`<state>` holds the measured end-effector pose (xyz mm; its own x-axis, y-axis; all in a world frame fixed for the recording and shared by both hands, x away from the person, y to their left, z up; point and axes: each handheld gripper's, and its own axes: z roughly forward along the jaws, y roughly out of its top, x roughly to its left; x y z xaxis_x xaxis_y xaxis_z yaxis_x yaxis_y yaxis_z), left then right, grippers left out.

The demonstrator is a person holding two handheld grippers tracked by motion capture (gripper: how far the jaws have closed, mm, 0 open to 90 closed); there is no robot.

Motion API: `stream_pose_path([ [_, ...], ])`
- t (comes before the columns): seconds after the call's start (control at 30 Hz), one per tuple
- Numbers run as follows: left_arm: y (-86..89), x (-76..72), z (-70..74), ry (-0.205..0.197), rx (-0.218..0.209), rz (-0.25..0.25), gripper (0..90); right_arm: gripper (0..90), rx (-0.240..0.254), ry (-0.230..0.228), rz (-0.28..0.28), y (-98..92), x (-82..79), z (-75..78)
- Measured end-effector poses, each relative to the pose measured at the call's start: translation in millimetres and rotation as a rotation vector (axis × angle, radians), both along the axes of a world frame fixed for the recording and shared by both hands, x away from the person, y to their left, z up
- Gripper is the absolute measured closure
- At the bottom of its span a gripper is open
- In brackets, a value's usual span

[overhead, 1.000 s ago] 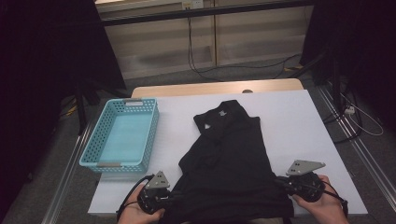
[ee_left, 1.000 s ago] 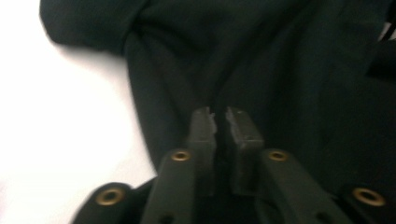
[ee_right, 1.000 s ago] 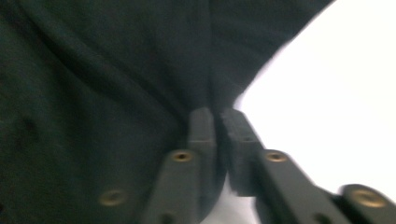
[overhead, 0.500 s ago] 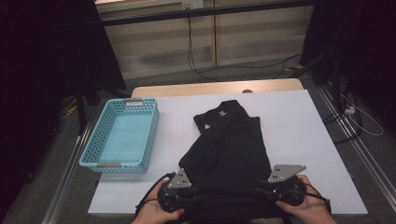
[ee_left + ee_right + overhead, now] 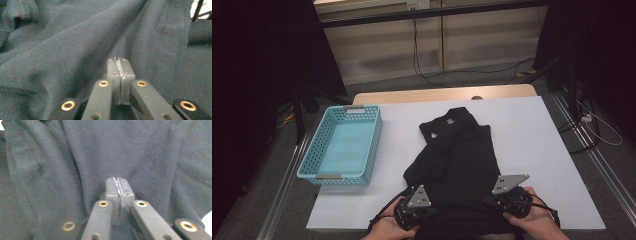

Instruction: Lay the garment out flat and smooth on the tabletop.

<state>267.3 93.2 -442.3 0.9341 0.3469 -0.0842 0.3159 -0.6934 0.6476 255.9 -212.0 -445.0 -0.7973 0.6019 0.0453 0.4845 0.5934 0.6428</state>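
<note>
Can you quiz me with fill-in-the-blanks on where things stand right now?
1. The garment on the white table is ____ in colour.
2. The blue basket lies to the garment's ____ in the high view.
3. Left gripper and right gripper both have their jaws ____.

Missing words: black; left; shut

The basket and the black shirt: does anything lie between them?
No. In the high view, bare white table separates the blue basket from the black shirt.

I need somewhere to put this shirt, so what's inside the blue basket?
The blue basket looks empty in the high view: just its pale blue floor. The near wall hides a thin strip of that floor. The black shirt lies beside it.
</note>
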Motion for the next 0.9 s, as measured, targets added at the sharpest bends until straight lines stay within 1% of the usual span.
stream_pose_path([
  [0.07,0.8,-0.2,1.1,0.005,0.004,-0.007,90.0,89.8,-0.002,0.006,-0.001,-0.5,-0.6,0.7],
  [0.1,2.2,0.7,0.8,0.025,-0.009,-0.014,90.0,89.8,0.003,0.01,0.002,-1.3,-1.1,0.9],
  [0.13,5.0,1.8,1.3,0.067,-0.021,-0.018,90.0,89.9,0.006,0.018,0.0,-2.2,-2.5,1.2],
  [0.17,7.5,2.2,1.6,0.071,-0.015,-0.03,90.0,89.9,0.011,0.025,0.005,-3.4,-4.5,1.4],
  [0.2,9.6,0.5,1.0,0.079,-0.026,-0.026,90.0,89.9,0.01,0.028,0.005,-4.0,-6.4,1.7],
  [0.23,12.2,-0.4,1.8,0.083,-0.013,-0.036,90.0,89.9,0.012,0.034,0.006,-4.7,-9.3,2.0],
  [0.3,16.0,-4.2,2.3,0.092,-0.016,-0.043,90.0,90.0,0.009,0.035,0.016,-5.4,-14.2,2.7],
  [0.33,17.9,-5.9,2.1,0.099,-0.027,-0.042,90.0,90.0,0.008,0.038,0.017,-5.6,-16.3,3.2],
  [0.37,20.0,-7.4,2.2,0.112,-0.029,-0.047,90.0,90.0,0.011,0.043,0.024,-5.6,-18.1,3.3],
  [0.4,21.7,-8.9,2.9,0.112,-0.02,-0.053,90.0,90.0,0.015,0.046,0.025,-5.2,-20.0,3.6],
  [0.5,26.3,-11.2,3.6,0.118,-0.025,-0.058,90.0,90.0,0.04,0.067,0.051,-3.3,-26.4,4.3],
  [0.53,27.7,-12.3,3.8,0.135,-0.04,-0.06,90.0,90.0,0.037,0.062,0.054,-2.7,-28.3,4.2],
  [0.57,30.3,-13.8,4.8,0.135,-0.039,-0.071,90.0,90.0,0.033,0.061,0.056,-2.2,-30.4,4.9],
  [0.6,32.1,-15.8,5.2,0.132,-0.047,-0.058,90.0,90.0,0.036,0.055,0.053,-2.3,-31.6,5.3],
  [0.67,33.6,-15.3,7.0,0.13,-0.061,-0.048,90.0,90.0,0.035,0.042,0.046,-3.4,-32.2,5.5],
  [0.7,33.4,-13.5,8.2,0.124,-0.062,-0.052,89.9,88.8,0.044,0.046,0.048,-3.4,-31.2,5.0],
  [0.77,32.0,-10.8,9.3,0.123,-0.078,-0.044,85.7,80.5,0.044,0.039,0.039,-3.4,-28.5,4.7],
  [0.8,31.1,-9.3,9.8,0.118,-0.087,-0.021,82.0,76.5,0.044,0.034,0.034,-3.6,-27.9,4.8],
  [0.83,31.4,-7.4,10.7,0.113,-0.085,-0.023,78.1,72.1,0.046,0.026,0.022,-4.6,-27.0,5.2],
  [0.87,31.3,-5.2,11.9,0.109,-0.098,-0.016,77.8,70.7,0.048,0.023,0.016,-5.4,-26.3,5.4],
  [0.9,31.8,-2.9,14.3,0.102,-0.104,-0.002,75.5,68.6,0.057,0.021,0.009,-6.4,-25.3,5.7],
])
